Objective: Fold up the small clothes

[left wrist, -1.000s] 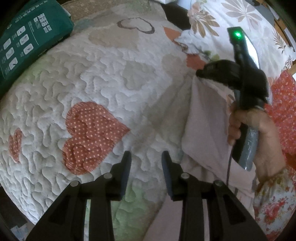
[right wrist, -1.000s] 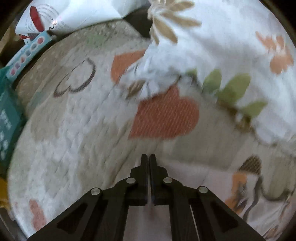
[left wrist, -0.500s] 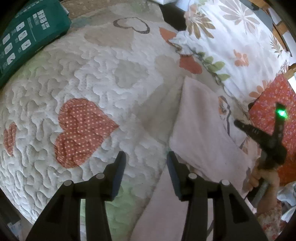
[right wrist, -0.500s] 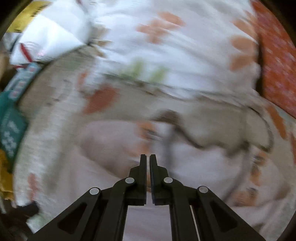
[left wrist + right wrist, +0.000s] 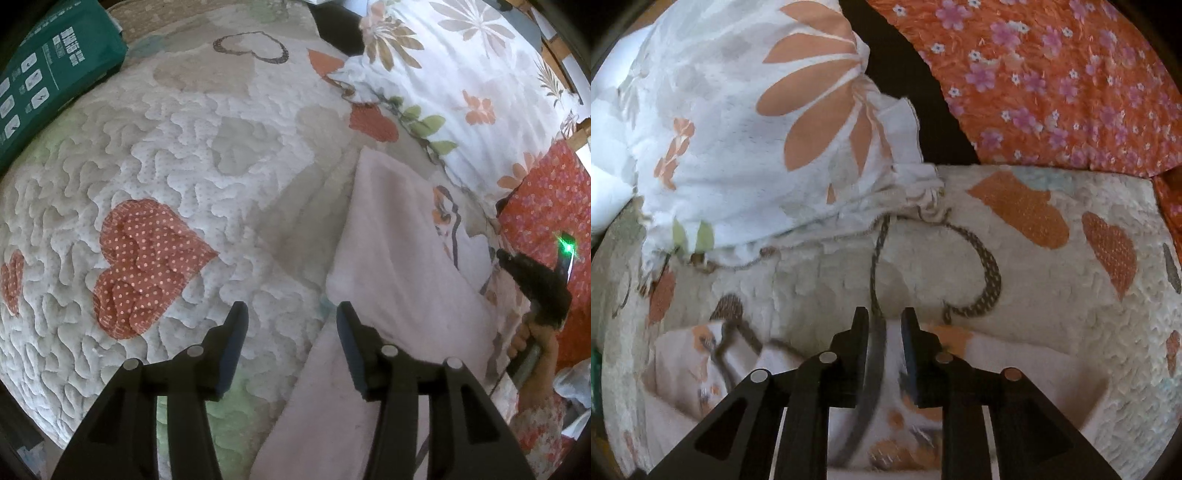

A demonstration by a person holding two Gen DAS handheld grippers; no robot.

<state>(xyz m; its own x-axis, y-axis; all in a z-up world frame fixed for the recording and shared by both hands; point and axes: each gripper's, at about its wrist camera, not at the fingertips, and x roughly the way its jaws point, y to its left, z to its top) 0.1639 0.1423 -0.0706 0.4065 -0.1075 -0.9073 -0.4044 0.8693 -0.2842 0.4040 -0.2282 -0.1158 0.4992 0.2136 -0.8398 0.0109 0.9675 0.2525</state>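
Two tools are over a bed covered with a white quilted bedspread [image 5: 177, 147] that has heart patches. The left tool [image 5: 291, 317] has its fingers spread wide and holds nothing; it hovers above the quilt, near the left edge of a pale pink garment [image 5: 399, 266]. This garment lies flat on the bedspread, partly folded, with one pink layer over another, and a cartoon print [image 5: 447, 221] in orange and grey shows on its right part. In the left wrist view, the right tool [image 5: 532, 288] is at the far right edge of the garment, held by the person's right hand [image 5: 535, 343], and a green light shines on top of it.

In the right wrist view, the right tool [image 5: 884, 321] has a small gap between its fingers and grips nothing; the printed part of the pink garment [image 5: 798, 354] lies just under and in front of it. A white pillow with orange flowers [image 5: 746, 122] rests on the bedspread behind the garment, and an orange floral fabric [image 5: 1052, 81] is at the upper right. A green package [image 5: 48, 81] lies at the far left corner of the bed.
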